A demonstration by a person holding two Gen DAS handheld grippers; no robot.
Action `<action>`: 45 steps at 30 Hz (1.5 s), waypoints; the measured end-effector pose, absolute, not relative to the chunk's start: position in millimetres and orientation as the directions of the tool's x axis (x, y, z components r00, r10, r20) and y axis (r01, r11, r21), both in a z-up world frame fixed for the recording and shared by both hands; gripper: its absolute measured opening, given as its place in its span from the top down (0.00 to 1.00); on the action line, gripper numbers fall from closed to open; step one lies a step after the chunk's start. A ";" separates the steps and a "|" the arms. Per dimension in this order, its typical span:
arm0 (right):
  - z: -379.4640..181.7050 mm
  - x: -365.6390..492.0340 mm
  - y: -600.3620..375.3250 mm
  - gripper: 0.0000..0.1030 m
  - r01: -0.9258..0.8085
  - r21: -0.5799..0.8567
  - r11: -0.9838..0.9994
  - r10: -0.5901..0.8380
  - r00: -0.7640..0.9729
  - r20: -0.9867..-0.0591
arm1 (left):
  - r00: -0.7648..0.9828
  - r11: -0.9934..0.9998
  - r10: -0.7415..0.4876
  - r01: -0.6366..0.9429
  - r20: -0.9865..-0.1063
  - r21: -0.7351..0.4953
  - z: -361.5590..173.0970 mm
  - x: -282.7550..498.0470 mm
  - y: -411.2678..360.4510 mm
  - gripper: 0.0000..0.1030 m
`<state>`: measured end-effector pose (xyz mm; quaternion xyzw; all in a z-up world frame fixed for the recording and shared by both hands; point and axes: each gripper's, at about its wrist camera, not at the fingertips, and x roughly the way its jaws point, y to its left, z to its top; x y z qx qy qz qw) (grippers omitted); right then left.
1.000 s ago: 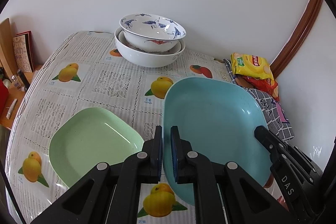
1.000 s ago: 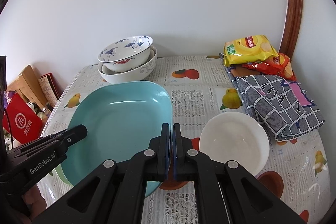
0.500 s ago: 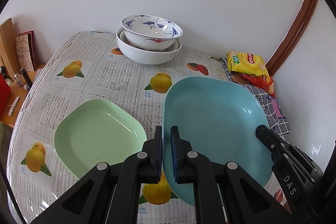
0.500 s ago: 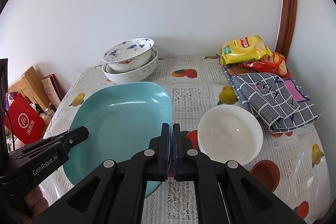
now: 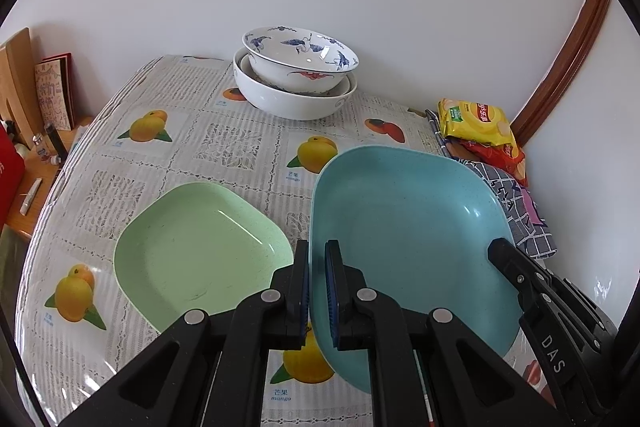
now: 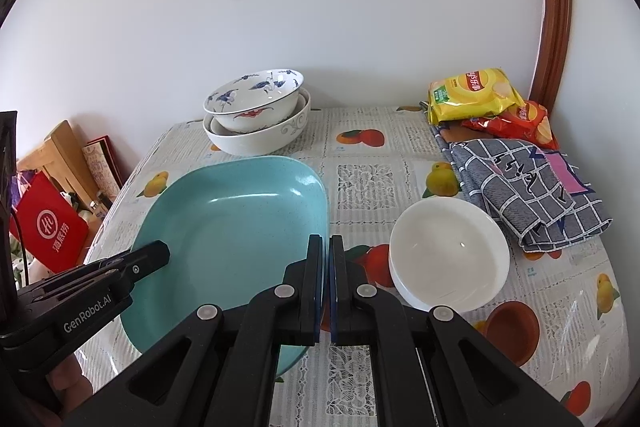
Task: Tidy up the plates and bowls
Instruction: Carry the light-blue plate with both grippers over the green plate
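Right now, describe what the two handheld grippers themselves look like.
Both are matte black plastic with silver rivets at the linkage joints and blue pads on the inner finger faces. The left gripper carries white "GenRobot.AI" lettering on its side; the right gripper carries white "DAS" lettering. No sleeves show.

1. The left wrist view looks forward and down along the left gripper (image 5: 317,287), whose two black fingers (image 5: 298,291) fill the near foreground, toward the white back wall.
2. The right wrist view looks the same way along the right gripper (image 6: 325,287), from a place further right.
3. Both views share the square turquoise plastic plate (image 5: 404,227) (image 6: 240,223), right of the left fingers and left of the right fingers (image 6: 312,283).
4. Both also show the stacked white ceramic bowls (image 5: 296,83) (image 6: 258,119) far beyond the fingers.
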<state>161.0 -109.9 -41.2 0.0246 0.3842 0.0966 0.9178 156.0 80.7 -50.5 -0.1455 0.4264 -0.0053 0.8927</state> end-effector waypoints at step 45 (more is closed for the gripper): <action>-52.6 162.6 -77.3 0.97 -0.214 0.106 0.971 0.223 0.660 -0.717 | 0.619 0.945 -0.110 -0.178 -0.778 -0.275 -66.3 147.5 111.1 0.92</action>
